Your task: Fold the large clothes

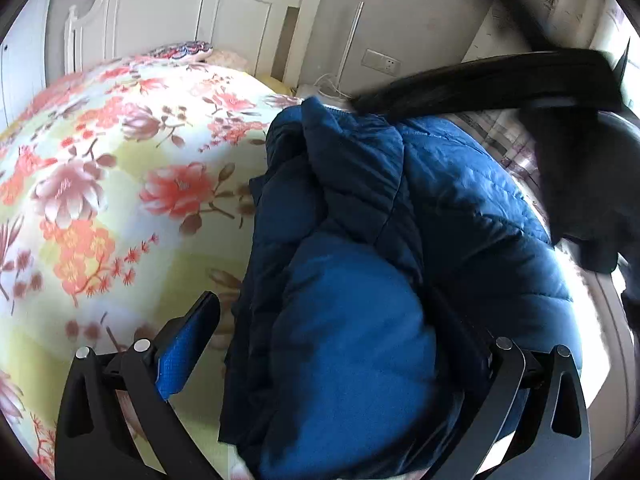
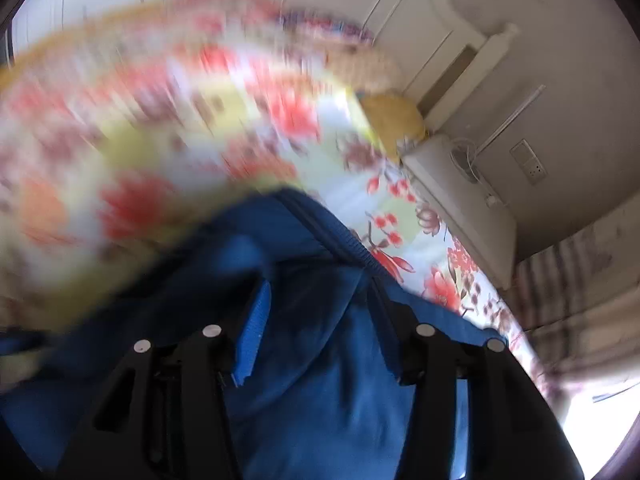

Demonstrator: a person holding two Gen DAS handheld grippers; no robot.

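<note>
Blue puffer jacket (image 1: 360,240) lies bunched on the floral bedspread (image 1: 120,184), toward the bed's side edge nearest the wall socket (image 1: 380,62), well away from the white headboard (image 1: 180,4). Left gripper (image 1: 332,344): jaws wide apart w/ a fat padded fold of the jacket sitting between them; left finger pad (image 1: 188,356) is clear of the fabric, bedspread showing in the gap, so not clamped. Right gripper (image 2: 320,320): jaws also spread, jacket cloth bulging between, the zipper edge (image 2: 352,244) running just ahead of the tips; no squeeze visible, so I read it as open, though the view is heavily motion-blurred on the bedspread side. Risks, my judgement: puffy slick shell compresses then springs back, so a shallow bite would likely slip out on lifting. Jacket is already heaped in several layers, so closing here may grab only the top layer or several at once, giving a crooked fold. It sits near the bed edge, so a pull away from the headboard could drag it off. Blur suggests fast motion on the right side; may overshoot the hem. Dark blurred object (image 1: 500,76) crosses above the jacket in the left view, can't tell what it is.
</note>
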